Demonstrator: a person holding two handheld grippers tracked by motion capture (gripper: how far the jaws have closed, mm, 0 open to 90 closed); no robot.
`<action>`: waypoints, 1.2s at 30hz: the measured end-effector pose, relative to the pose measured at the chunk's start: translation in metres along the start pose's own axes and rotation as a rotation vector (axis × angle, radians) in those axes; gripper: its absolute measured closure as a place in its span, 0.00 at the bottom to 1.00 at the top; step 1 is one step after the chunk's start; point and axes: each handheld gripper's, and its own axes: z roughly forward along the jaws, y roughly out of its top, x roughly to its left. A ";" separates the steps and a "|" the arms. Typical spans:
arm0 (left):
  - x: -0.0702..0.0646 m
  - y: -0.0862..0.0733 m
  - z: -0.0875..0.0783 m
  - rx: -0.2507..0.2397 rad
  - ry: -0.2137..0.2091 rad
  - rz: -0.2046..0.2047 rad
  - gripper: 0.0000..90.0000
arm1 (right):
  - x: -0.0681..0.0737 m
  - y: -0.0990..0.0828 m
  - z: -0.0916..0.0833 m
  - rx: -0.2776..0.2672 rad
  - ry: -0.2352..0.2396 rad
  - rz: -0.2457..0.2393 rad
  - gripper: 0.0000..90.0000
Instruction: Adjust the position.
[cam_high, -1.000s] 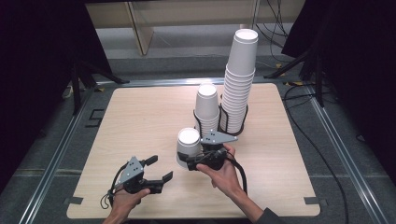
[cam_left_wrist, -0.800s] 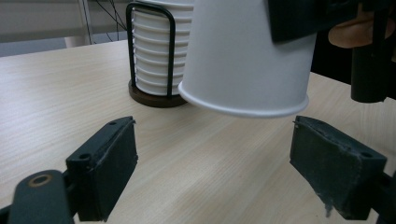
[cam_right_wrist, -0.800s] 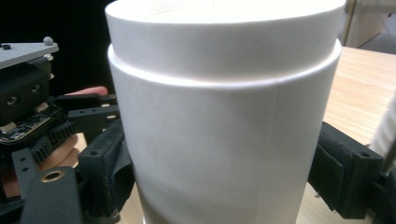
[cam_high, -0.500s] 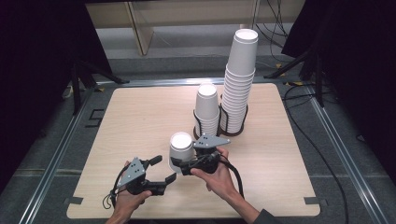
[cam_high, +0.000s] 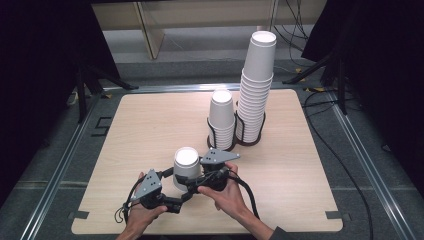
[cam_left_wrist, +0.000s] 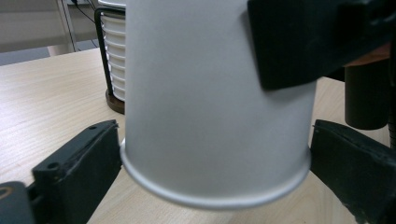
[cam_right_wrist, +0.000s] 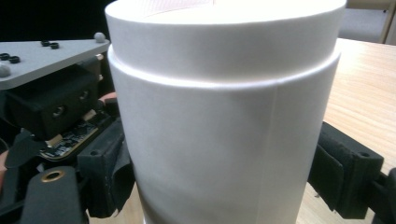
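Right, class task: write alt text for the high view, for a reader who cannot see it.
An upside-down white paper cup sits between a person's two hand-held black grippers, left gripper and right gripper, near the front of a light wooden table. Behind stand a short stack of white paper cups and a tall stack, each in a black wire holder.

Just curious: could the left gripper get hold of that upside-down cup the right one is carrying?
Probably yes: the left gripper's jaws, just opened, already flank the cup near its rim, nothing between. The right gripper clamps it higher.
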 end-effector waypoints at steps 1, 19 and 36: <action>0.000 0.000 0.000 0.006 0.003 -0.001 0.02 | 0.001 0.000 0.001 0.003 0.006 0.001 0.20; 0.000 -0.001 0.005 -0.003 -0.002 -0.013 0.00 | 0.006 -0.004 0.005 -0.005 0.025 0.007 0.20; 0.001 0.004 0.000 0.081 0.047 0.061 0.07 | 0.002 0.010 -0.007 0.011 0.050 -0.024 0.17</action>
